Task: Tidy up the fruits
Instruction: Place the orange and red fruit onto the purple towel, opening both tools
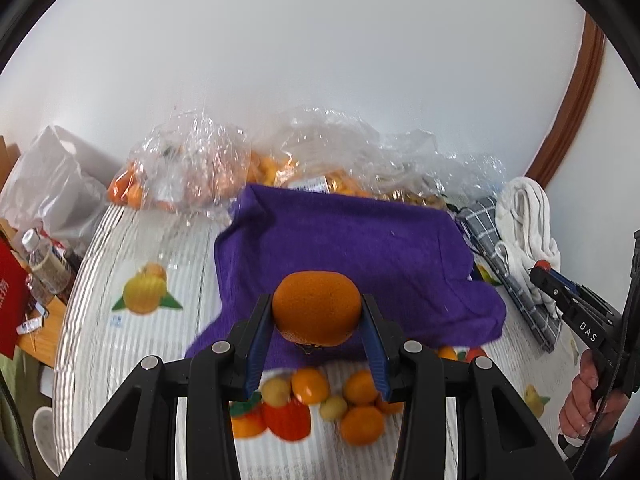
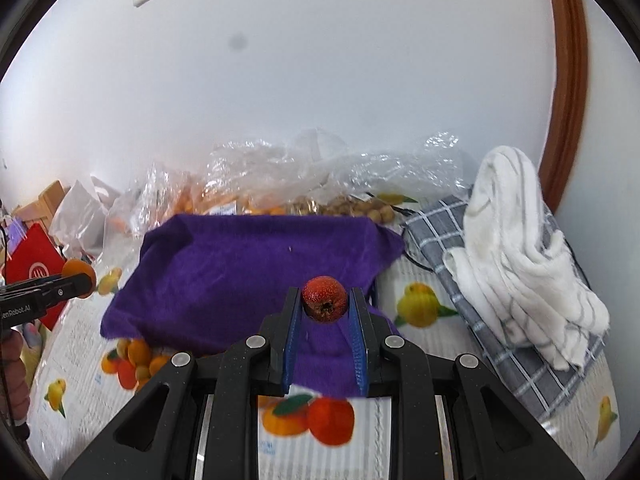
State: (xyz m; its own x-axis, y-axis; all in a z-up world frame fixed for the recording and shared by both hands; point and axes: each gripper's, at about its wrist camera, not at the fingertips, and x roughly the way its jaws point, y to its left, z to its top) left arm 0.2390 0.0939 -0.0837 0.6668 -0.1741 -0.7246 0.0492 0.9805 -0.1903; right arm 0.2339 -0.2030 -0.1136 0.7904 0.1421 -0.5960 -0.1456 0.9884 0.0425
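Note:
My left gripper (image 1: 316,312) is shut on an orange (image 1: 316,308) and holds it above the near edge of a purple cloth (image 1: 360,248). My right gripper (image 2: 325,304) is shut on a small red speckled fruit (image 2: 324,299) above the same purple cloth (image 2: 248,272). In the right wrist view the left gripper with its orange (image 2: 80,274) shows at the far left. In the left wrist view the right gripper (image 1: 544,270) shows at the far right, and the fruit in it is barely visible. Loose oranges (image 1: 360,412) and small yellow fruits (image 1: 276,391) lie below my left gripper.
Clear plastic bags of oranges (image 1: 184,176) and small tan fruits (image 2: 360,206) lie behind the cloth by the wall. A white towel (image 2: 516,256) lies on a grey checked cloth (image 2: 444,232) at the right. The tablecloth (image 1: 132,264) is white with printed fruit. Bottles (image 1: 44,264) and a red box (image 2: 36,268) stand left.

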